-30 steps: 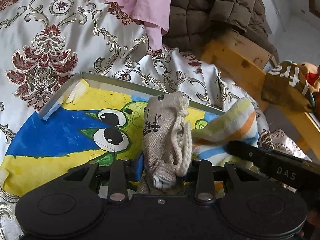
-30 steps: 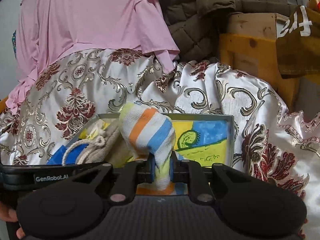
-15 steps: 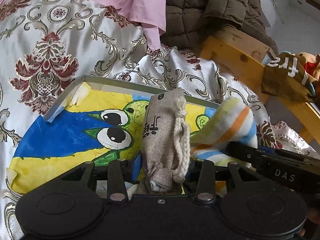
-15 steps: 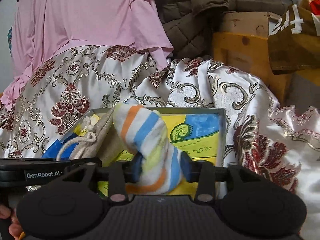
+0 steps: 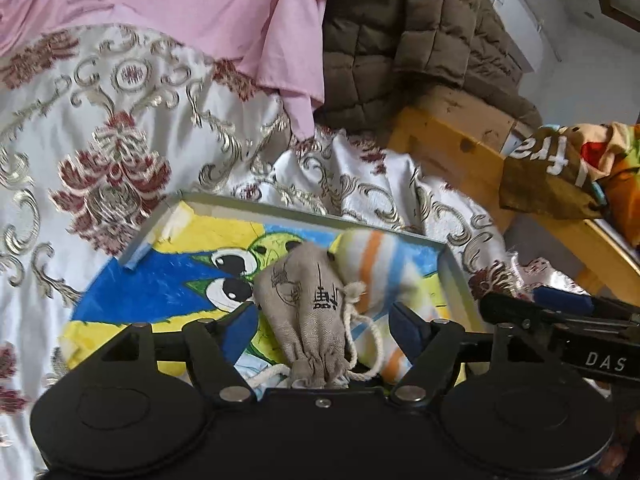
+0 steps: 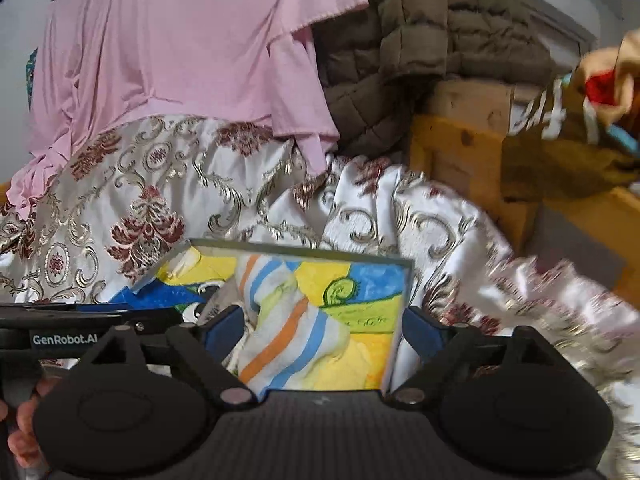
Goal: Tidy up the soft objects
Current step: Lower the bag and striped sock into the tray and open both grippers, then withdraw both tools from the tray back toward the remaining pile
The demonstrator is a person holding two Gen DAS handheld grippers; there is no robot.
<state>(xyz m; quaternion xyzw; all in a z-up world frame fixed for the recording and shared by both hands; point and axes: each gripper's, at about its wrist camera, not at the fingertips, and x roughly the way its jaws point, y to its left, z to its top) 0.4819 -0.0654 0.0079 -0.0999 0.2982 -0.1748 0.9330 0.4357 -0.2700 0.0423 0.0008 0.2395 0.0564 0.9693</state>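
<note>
A beige drawstring pouch (image 5: 310, 312) lies in a shallow tray (image 5: 288, 210) lined with a blue and yellow cartoon drawing. Beside it on the right rests a rolled striped towel (image 5: 374, 270), also seen as the striped towel (image 6: 288, 332) in the right wrist view. My left gripper (image 5: 324, 326) straddles the pouch with its jaws opening, and the blue pads stand clear of the cloth. My right gripper (image 6: 322, 330) is around the towel with its jaws opening, pads apart from it. The tray (image 6: 304, 250) sits on the brocade cloth.
A white and red brocade cloth (image 5: 104, 160) covers the surface. A pink garment (image 6: 180, 48) and a brown quilted jacket (image 6: 420, 40) lie behind the tray. A wooden frame (image 5: 460, 156) with a brown printed bag (image 5: 556, 172) stands to the right.
Both grippers went from shut on their items to open. The pouch and the towel now lie in the tray, and both grippers have pulled back and up.
</note>
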